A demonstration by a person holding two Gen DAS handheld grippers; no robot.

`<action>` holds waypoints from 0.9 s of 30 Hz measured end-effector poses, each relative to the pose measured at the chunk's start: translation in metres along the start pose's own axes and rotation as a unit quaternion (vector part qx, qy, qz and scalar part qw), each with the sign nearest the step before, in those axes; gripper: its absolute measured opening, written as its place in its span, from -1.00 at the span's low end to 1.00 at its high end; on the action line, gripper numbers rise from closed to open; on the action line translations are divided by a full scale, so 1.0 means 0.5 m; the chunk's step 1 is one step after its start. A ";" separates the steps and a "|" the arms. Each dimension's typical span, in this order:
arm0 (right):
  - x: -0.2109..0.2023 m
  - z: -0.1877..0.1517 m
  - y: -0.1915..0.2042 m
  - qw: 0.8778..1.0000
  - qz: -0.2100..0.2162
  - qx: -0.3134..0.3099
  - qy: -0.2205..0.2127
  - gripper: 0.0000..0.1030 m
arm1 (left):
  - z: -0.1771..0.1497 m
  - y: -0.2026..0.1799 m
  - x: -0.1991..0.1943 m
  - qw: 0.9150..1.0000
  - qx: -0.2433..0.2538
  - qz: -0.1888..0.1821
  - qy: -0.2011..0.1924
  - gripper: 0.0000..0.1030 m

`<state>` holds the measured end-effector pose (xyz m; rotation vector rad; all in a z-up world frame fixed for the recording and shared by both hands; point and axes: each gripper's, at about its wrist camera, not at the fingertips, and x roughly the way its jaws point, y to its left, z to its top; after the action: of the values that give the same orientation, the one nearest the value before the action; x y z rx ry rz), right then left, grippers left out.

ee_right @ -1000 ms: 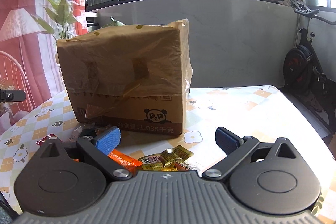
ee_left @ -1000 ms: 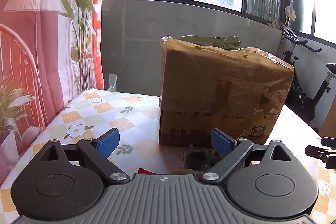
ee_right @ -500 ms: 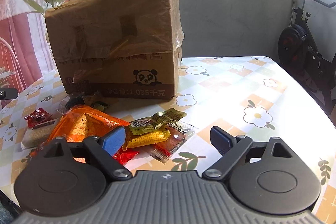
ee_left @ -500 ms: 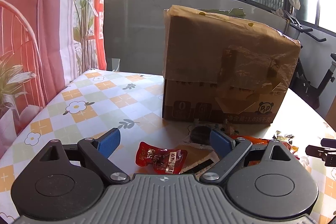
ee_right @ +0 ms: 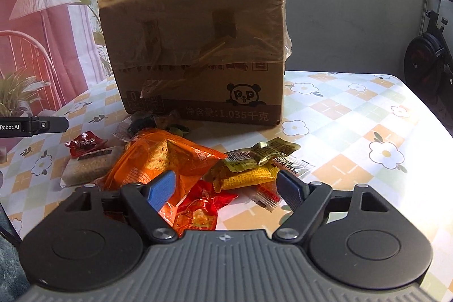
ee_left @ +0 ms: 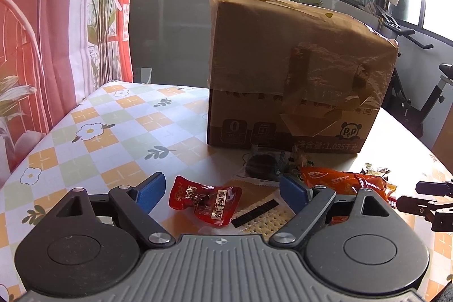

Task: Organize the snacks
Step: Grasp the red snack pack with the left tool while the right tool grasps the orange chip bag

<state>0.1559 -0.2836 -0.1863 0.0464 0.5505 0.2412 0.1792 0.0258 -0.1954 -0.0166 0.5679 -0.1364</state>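
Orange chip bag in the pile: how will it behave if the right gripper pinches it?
The orange chip bag looks puffed and creased, so it is probably light and will crumple rather than stay stiff. Its glossy film may slip between the pads. It rests on other packets, so lifting it could drag those along.

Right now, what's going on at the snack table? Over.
Left tool and right tool both closing, empty. Snack pile loose on table, red packet under left tool. Cardboard box right behind.
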 end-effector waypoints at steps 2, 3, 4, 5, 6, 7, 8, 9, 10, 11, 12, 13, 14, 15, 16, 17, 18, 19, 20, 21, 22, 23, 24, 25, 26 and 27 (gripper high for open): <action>0.000 0.002 0.009 1.000 0.009 -0.001 0.002 0.57 | -0.001 -0.001 0.001 1.000 -0.001 -0.002 0.002 0.73; 0.001 0.004 0.015 1.000 0.014 -0.002 0.003 0.57 | -0.001 -0.002 0.002 1.000 0.000 -0.002 0.003 0.73; 0.003 0.005 0.019 1.000 0.018 -0.002 0.004 0.57 | -0.002 -0.003 0.002 1.000 0.000 -0.003 0.004 0.73; 0.004 0.007 0.023 1.000 0.022 -0.002 0.004 0.57 | -0.003 -0.005 0.002 1.000 0.001 -0.005 0.005 0.73; 0.005 0.008 0.027 1.000 0.027 -0.001 0.005 0.57 | -0.003 -0.006 0.001 1.000 0.002 -0.006 0.005 0.73; 0.007 0.009 0.030 0.999 0.032 -0.001 0.006 0.57 | -0.004 -0.007 0.001 1.000 0.003 -0.008 0.006 0.73; 0.011 0.010 0.035 0.999 0.037 -0.001 0.008 0.57 | -0.005 -0.008 0.001 1.000 0.004 -0.010 0.007 0.73; 0.015 0.011 0.038 0.999 0.041 -0.001 0.011 0.57 | -0.005 -0.008 0.001 1.000 0.004 -0.011 0.007 0.73; 0.019 0.012 0.041 0.999 0.046 0.001 0.015 0.57 | -0.006 -0.008 0.001 1.000 0.004 -0.012 0.008 0.73; 0.026 0.015 0.044 0.998 0.053 0.005 0.020 0.58 | -0.006 -0.007 0.001 1.000 0.004 -0.012 0.008 0.73; 0.033 0.019 0.047 0.998 0.058 0.011 0.024 0.58 | -0.006 -0.006 0.002 1.000 0.003 -0.011 0.009 0.73; 0.040 0.024 0.051 0.998 0.062 0.017 0.028 0.58 | -0.006 -0.004 0.001 1.000 0.001 -0.009 0.009 0.73; 0.049 0.029 0.055 0.997 0.066 0.024 0.034 0.63 | -0.006 -0.002 0.002 1.000 0.000 -0.008 0.009 0.73; 0.059 0.035 0.060 0.996 0.071 0.030 0.042 0.68 | -0.006 -0.001 0.002 1.000 -0.001 -0.007 0.009 0.72; 0.070 0.041 0.066 0.995 0.072 0.034 0.051 0.70 | -0.007 0.001 0.001 1.000 -0.001 -0.006 0.009 0.72; 0.079 0.044 0.072 0.995 0.072 0.037 0.059 0.71 | -0.007 0.002 0.001 1.000 -0.002 -0.006 0.010 0.72; 0.091 0.048 0.080 0.994 0.070 0.039 0.073 0.71 | -0.007 0.003 0.001 1.000 -0.002 -0.005 0.010 0.72; 0.101 0.050 0.087 0.993 0.070 0.039 0.081 0.71 | -0.008 0.004 0.002 1.000 -0.003 -0.005 0.011 0.72; 0.109 0.051 0.095 0.993 0.072 0.040 0.090 0.71 | -0.008 0.004 0.002 1.000 -0.003 -0.005 0.011 0.72; 0.115 0.050 0.101 0.992 0.071 0.038 0.096 0.71 | -0.009 0.004 0.003 1.000 -0.002 -0.005 0.012 0.72; 0.121 0.049 0.108 0.992 0.067 0.032 0.102 0.71 | -0.009 0.003 0.005 1.000 -0.002 -0.005 0.014 0.71; 0.124 0.048 0.114 0.992 0.062 0.027 0.105 0.71 | -0.010 0.003 0.006 1.000 -0.001 -0.005 0.014 0.71; 0.125 0.044 0.118 0.993 0.060 0.024 0.103 0.69 | -0.011 0.002 0.007 1.000 -0.001 -0.006 0.016 0.70; 0.127 0.040 0.118 0.992 0.064 0.026 0.102 0.64 | -0.013 0.002 0.009 1.000 0.000 -0.008 0.018 0.69; 0.126 0.037 0.117 0.992 0.070 0.029 0.101 0.52 | -0.015 0.003 0.011 1.000 -0.001 -0.010 0.020 0.67; 0.124 0.035 0.115 0.992 0.077 0.032 0.096 0.46 | -0.016 0.004 0.013 1.000 -0.002 -0.012 0.023 0.65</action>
<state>0.2040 -0.2127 -0.1971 0.1296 0.7473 0.3800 0.1805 0.0269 -0.2060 -0.0242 0.6143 -0.1589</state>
